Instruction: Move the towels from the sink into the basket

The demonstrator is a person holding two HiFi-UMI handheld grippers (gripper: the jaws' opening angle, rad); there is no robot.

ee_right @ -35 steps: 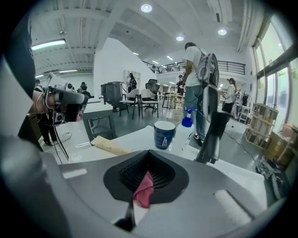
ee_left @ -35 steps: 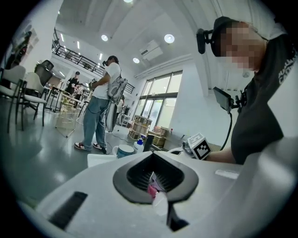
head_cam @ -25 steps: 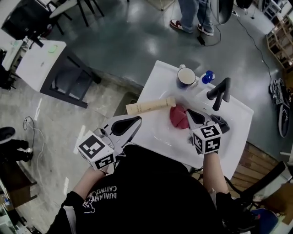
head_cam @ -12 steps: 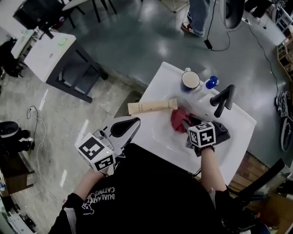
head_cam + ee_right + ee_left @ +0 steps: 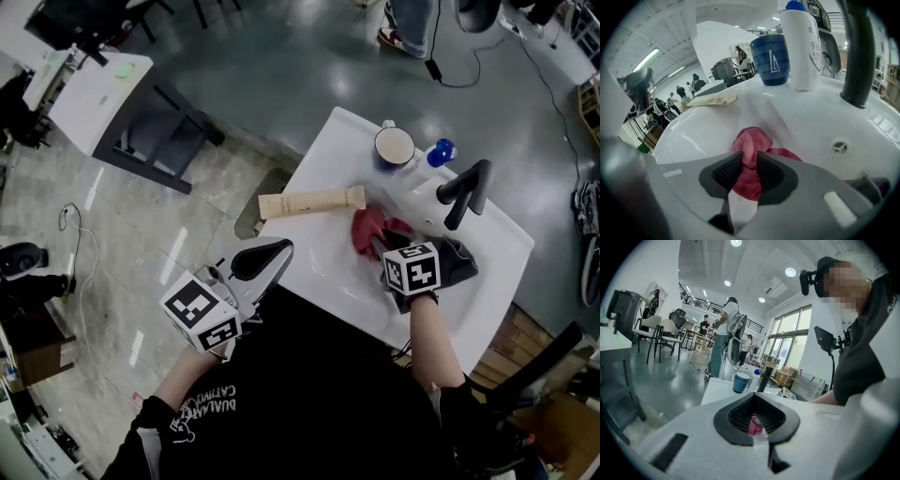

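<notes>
Inside the sink [image 5: 811, 117], the right gripper [image 5: 749, 159] is closing its jaws on a red towel [image 5: 752, 138] fold, a pinch its cube [image 5: 412, 267] is hiding from the head view; the left gripper [image 5: 753, 398] is hovering, jaws together.

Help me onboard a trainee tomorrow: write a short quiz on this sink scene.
1. True or false: the blue mug stands down in the basin of the sink.
2. What is between the pads of the right gripper? A) red towel B) blue mug C) sponge
3. How many towels lie in the sink?
Key: 1 false, it stands on the ledge. 2 A; the jaws have just been closing on it. 3 two: red towel, dark towel.
</notes>
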